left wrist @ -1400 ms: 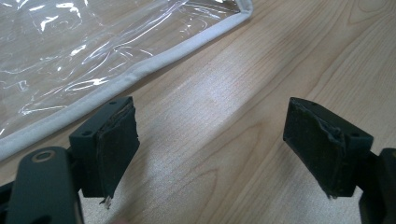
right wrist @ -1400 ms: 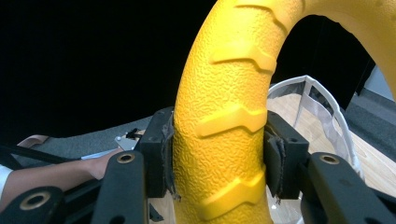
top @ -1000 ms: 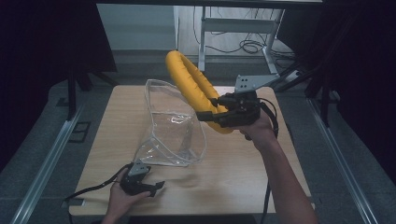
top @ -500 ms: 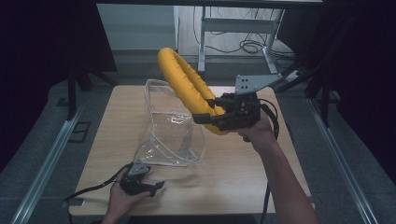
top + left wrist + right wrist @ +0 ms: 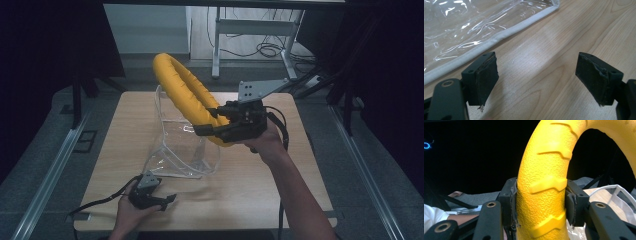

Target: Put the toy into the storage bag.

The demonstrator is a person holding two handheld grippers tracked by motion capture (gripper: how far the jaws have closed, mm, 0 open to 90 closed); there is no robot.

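Up above the counter (image 5: 260, 185), the right hand-held gripper (image 5: 200, 131) is pinching a yellow ring (image 5: 185, 95) with a pebbled skin and raised tread-like ridges; in the right gripper view its two black pads press on either side of the ring's tube (image 5: 544, 195), which rises between them and curves away to the upper right; in the high view the ring is held tilted in the air, its lower arc in the jaws and its upper arc leaning toward the far left, above the far part of a clear plastic bag (image 5: 182, 145); the bag stands on the wooden counter with its mouth upward, its pale grey trimmed edge visible in the left gripper view (image 5: 499, 37) (the film is wrinkled and catches glints of light); the right hand (image 5: 267, 142) grips the tool from the near right, the forearm running down to the bottom edge of the high view; the left hand-held gripper (image 5: 167, 200) lies low at the near left of the counter, just beside the bag's near corner, with the left hand (image 5: 131, 216) wrapped around it; its jaws are spread wide, with bare wood between the pads (image 5: 484, 77) and nothing held; its cable trails off to the left along the counter's near edge
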